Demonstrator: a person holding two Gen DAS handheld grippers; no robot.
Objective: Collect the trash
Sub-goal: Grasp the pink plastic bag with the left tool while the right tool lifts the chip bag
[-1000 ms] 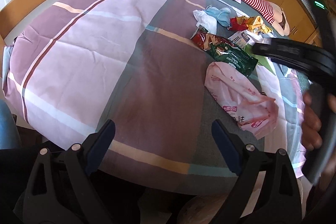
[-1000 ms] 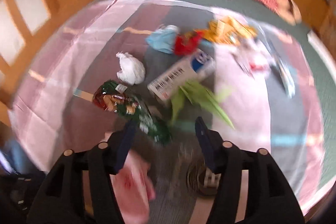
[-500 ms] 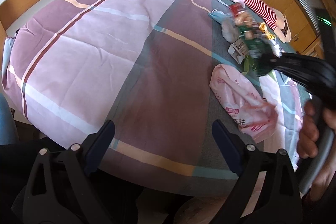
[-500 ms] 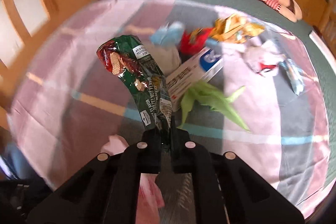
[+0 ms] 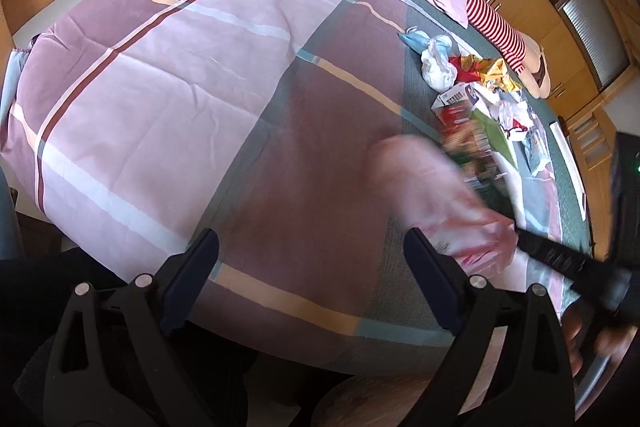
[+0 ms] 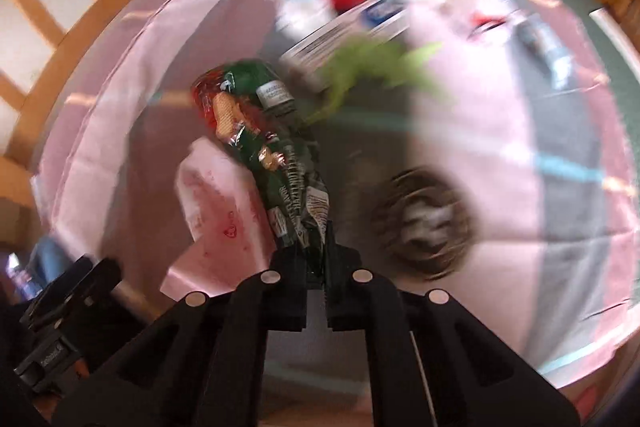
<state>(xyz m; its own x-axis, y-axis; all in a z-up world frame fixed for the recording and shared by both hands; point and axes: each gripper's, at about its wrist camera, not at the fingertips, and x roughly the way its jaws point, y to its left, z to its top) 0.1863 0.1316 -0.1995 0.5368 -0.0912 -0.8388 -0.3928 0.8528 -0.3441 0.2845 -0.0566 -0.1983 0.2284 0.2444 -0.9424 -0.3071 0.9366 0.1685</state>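
clearly, right tool (image 6: 316,259) clamping green snack bag (image 6: 276,163), blurred in left view, left tool (image 5: 312,279) agape

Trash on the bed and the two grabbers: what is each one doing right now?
Right gripper: fingers shut on the green snack bag.
Green snack bag: lifted, crumpled.
Left gripper: fingers open, empty.
Pink plastic bag: lying flat on the bed.
White box: lying on its side.
Tissue: crumpled.
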